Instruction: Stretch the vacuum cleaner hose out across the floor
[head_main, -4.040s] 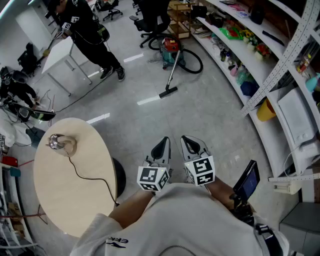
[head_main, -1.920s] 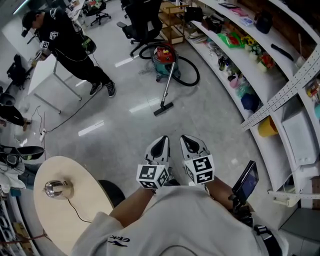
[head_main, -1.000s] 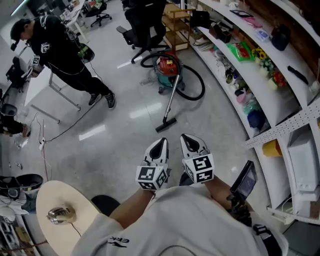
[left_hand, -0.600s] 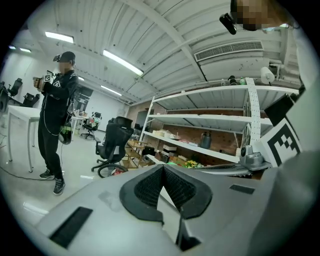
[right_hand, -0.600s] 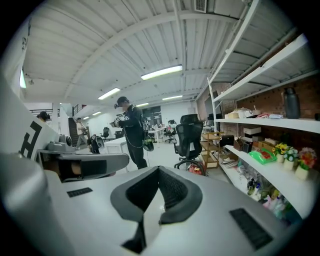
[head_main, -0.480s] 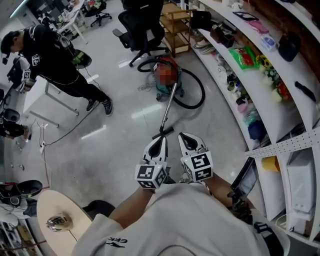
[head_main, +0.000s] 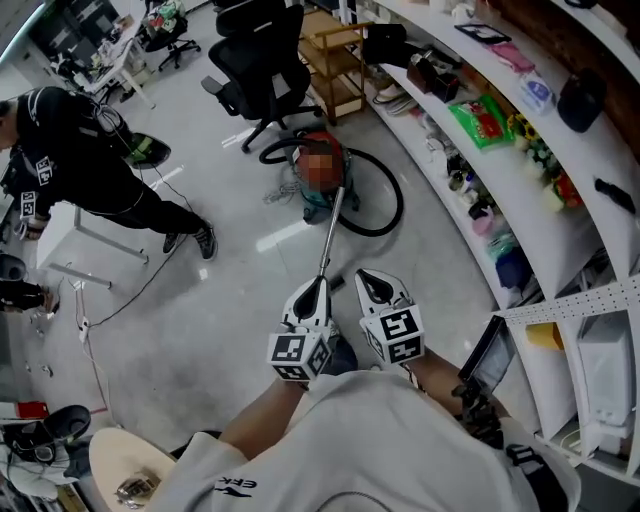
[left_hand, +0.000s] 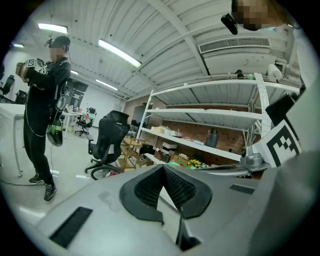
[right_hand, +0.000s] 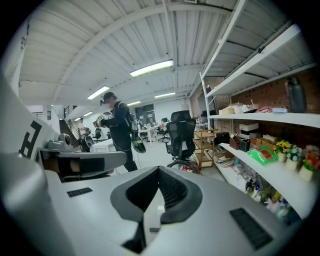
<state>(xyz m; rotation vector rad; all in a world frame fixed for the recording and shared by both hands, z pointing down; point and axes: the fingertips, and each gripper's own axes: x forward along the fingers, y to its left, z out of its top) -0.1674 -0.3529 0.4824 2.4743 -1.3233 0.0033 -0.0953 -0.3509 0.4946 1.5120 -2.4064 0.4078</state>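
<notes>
Grey polished floor fills the head view, with curved white shelving (head_main: 520, 170) running from 1 to 4 o'clock. Both grippers sit low at centre, the left gripper (head_main: 313, 290) and right gripper (head_main: 372, 283) each with jaws pressed together on nothing. At 12 o'clock beyond them stands the vacuum cleaner (head_main: 316, 202). Its black hose (head_main: 390, 215) lies looped on the floor at the cleaner's 3 o'clock side, and its wand (head_main: 328, 235) slants toward the grippers. A person in black (head_main: 90, 170) bends at 10 o'clock.

Ahead of me the grey floor (head_main: 240, 300) carries the vacuum cleaner (head_main: 318, 203), its black hose (head_main: 397, 208) looped beside it, an office chair (head_main: 258, 75) and a loose cable (head_main: 140, 290).
</notes>
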